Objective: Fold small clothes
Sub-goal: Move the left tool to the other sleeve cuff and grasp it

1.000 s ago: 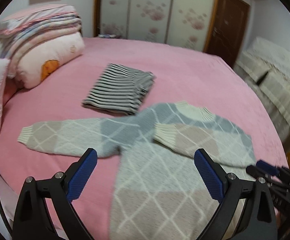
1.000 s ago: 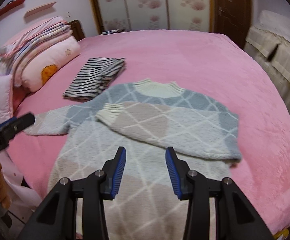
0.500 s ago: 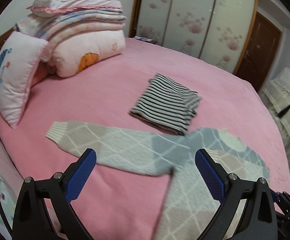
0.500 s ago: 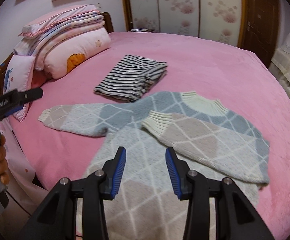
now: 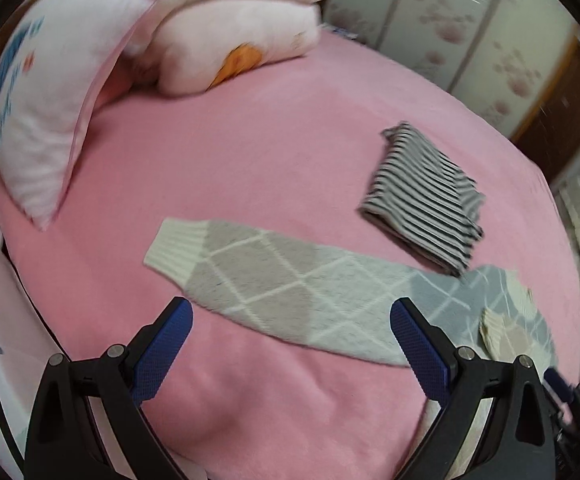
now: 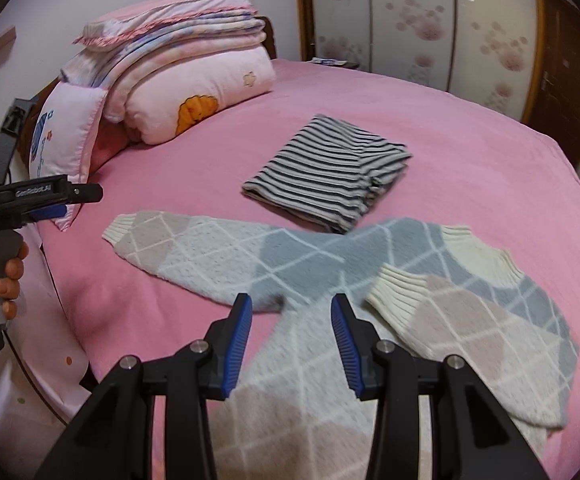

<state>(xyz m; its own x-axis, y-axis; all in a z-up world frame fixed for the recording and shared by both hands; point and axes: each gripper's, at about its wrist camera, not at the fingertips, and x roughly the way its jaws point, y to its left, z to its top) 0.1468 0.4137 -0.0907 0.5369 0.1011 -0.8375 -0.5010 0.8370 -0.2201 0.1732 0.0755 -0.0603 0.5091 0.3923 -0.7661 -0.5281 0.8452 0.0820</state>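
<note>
Lying flat on a pink bed point(image 6: 469, 128): a diamond-patterned sweater point(image 6: 301, 256), front up. Already crossing the chest, likely as the first fold: one sleeve point(image 6: 461, 316), cuff ending just right of the right claw. Stretching out straight toward the pillows, still unfolded: the other sleeve point(image 5: 290, 280), cream cuff point(image 5: 178, 246) at its far end.

Hovering above the near edge of that outstretched sleeve, apart from the cloth: left claw point(image 5: 291, 346), spread wide, gripping nothing. Probably lining up to take the sleeve and bring it across the body.

Hanging over the sweater near the armpit: right claw point(image 6: 291, 338), partly parted, nothing between the pads. Possibly waiting to pin the body while the sleeve is carried.

Resting just beyond the sweater, one corner overlapping the shoulder: a folded striped garment point(image 6: 329, 176), seemingly finished and set aside.

Leaning at the head of the bed, well apart from the cuff: a pillow point(image 5: 50, 100) and stacked quilts point(image 6: 178, 64).

Leaving room to move: bare pink bedding all round the cuff and between sleeve and pillow. Crowding the swing on the far side: the striped garment. Dropping away close beside the cuff end: the bed's side edge.
</note>
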